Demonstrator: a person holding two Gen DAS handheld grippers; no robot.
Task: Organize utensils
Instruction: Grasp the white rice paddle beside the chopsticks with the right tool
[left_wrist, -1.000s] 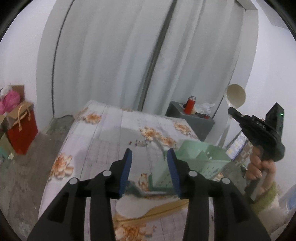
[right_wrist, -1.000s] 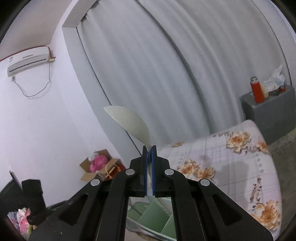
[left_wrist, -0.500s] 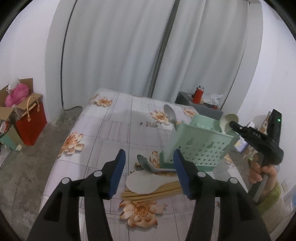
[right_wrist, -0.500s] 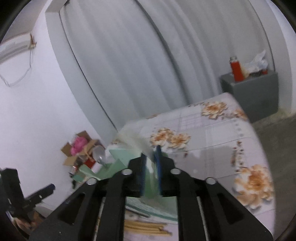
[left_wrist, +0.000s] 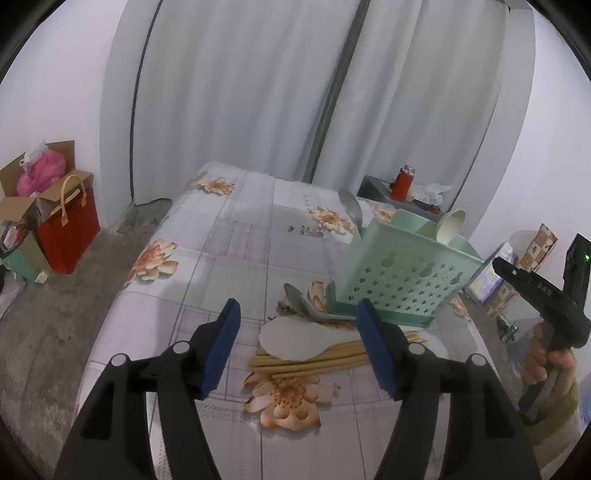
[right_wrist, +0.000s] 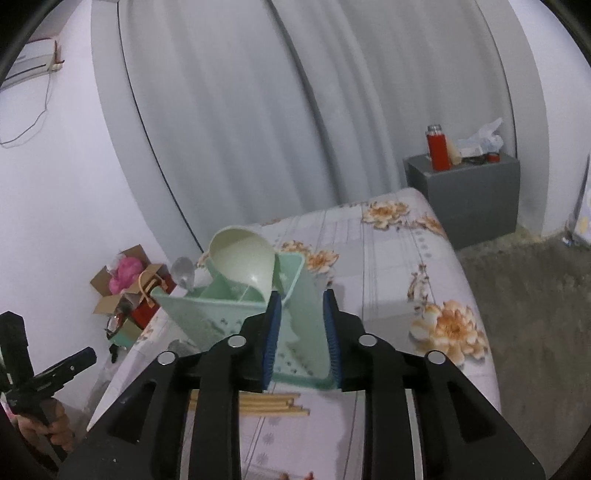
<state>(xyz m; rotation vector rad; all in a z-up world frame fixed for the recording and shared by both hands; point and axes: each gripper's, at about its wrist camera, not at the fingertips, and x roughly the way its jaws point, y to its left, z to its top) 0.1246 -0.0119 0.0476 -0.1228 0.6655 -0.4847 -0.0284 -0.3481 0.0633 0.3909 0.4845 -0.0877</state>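
while both sets of jaws have just been opening and grip nothing, left gripper (left_wrist: 299, 345) frames the light, stiff, slippery rice paddle (left_wrist: 295, 338); take its handle, pointing toward 3 o'clock; right gripper (right_wrist: 301, 332) stands clear of the ladle (right_wrist: 243, 258).

black left gripper (left_wrist: 299, 343), blue jaws, silver screws; olive-green sleeve (left_wrist: 557, 406).

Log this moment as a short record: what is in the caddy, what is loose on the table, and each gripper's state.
caddy: green, holed, standing on the table
in caddy: cream ladle, metal spoon
loose on table: white rice paddle, bamboo chopsticks, grey spoon, all just in front of the caddy
left gripper: jaws just opening, nothing between them, above the paddle and chopsticks
right gripper: jaws just opening, ladle released, empty
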